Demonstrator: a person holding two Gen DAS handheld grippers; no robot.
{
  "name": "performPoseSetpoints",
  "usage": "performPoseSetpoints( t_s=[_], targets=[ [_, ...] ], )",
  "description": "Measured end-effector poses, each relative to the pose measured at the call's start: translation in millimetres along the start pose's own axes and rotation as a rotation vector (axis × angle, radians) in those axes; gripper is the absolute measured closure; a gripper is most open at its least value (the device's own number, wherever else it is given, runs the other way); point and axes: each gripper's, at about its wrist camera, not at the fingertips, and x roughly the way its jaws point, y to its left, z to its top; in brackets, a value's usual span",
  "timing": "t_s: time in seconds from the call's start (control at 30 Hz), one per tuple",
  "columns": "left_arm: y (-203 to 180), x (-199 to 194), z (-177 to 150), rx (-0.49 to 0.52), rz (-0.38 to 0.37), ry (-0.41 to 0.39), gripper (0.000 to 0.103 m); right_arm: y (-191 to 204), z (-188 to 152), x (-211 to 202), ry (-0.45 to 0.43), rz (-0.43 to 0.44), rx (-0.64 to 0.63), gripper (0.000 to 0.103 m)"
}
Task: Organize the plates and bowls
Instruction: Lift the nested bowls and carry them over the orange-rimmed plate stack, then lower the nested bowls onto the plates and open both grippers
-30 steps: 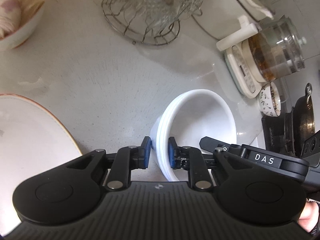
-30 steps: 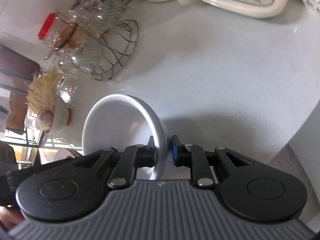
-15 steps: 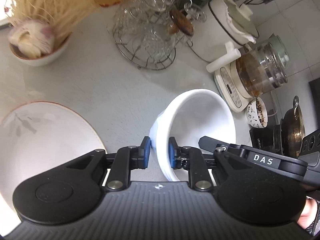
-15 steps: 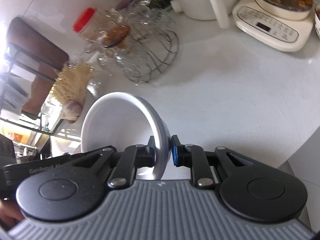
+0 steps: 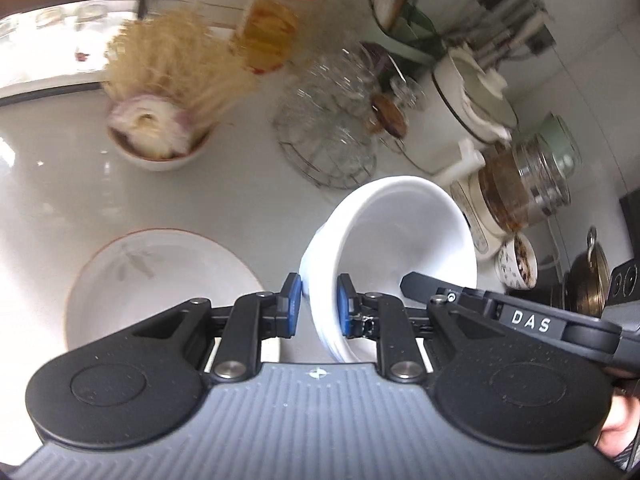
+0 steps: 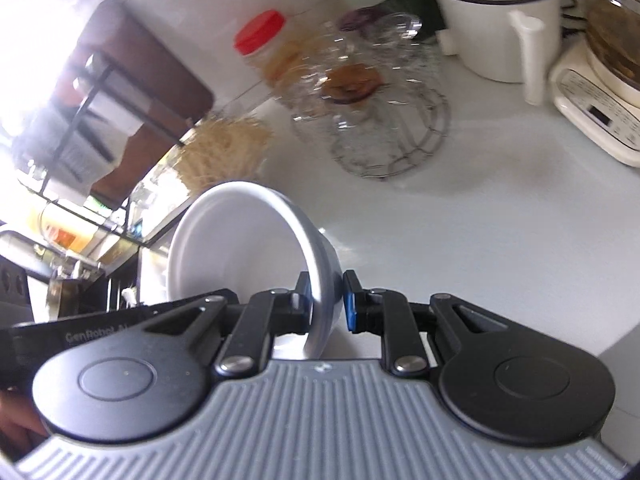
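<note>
**Both grippers clamped on the same white bowl, held over the counter**

Left gripper (image 5: 317,306): blue pads closed on the rim wall of a glossy white ceramic bowl (image 5: 404,240), one pad outside, one inside. Bowl is tipped on its side, opening facing right and up in the left wrist view. In that view the edge looks layered, could be more than one bowl nested; can't tell.

Right gripper (image 6: 327,301): also clamped on a white bowl (image 6: 240,248) rim wall, left pad inside, right pad outside. Opening faces left here. The other gripper's black body shows past the bowl in each view, so it's the same bowl gripped from opposite sides. It looks clear of the pale grey countertop (image 5: 248,196), but contact isn't certain.

Around it:
- White oval plate with orange rim and faint leaf print (image 5: 160,280), flat on the counter, just left of the left gripper.
- Small bowl with pale straw-like fibres and a purple-white flower (image 5: 160,136), further back left.
- Round wire rack of clear glass cups (image 5: 328,140), behind the bowl.
- Red-lidded clear plastic jar (image 5: 276,20), at the back.
- Cream electric kettle base with glass pot of brown tea (image 5: 516,188), right.
- White lidded enamel pot (image 6: 496,28), back right.

Both views are motion-blurred toward the back.
</note>
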Motion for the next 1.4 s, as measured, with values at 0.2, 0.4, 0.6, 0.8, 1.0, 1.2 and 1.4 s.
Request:
performPoseSetpoints(
  t_s=[0.2,0.4,0.6,0.8,1.0,1.2,1.4],
  targets=[
    [21,-25,-6,-0.046,0.044,-0.056,0.081,25,-3,18,0.05,0.031,-0.065,0.084],
    [46,-35,-17,-0.111,0.083,-0.076,0.081,44,-9,36,0.104,0.052,-0.115,0.084],
    [72,-35,-31,-0.182,0.111,-0.075,0.081,57,-17,61,0.175,0.063,-0.152,0.084],
    [93,-24,-42,-0.242,0.148,-0.062,0.081,59,-24,89,0.264,0.062,-0.17,0.084],
    [111,-8,-47,-0.284,0.178,-0.05,0.081,63,-29,115,0.322,0.036,-0.197,0.084],
    [127,5,-46,-0.317,0.194,-0.042,0.081,68,-34,135,0.374,0.019,-0.219,0.084],
    [137,14,-48,-0.328,0.194,-0.021,0.081,67,-36,147,0.393,0.008,-0.199,0.084]
  ],
)
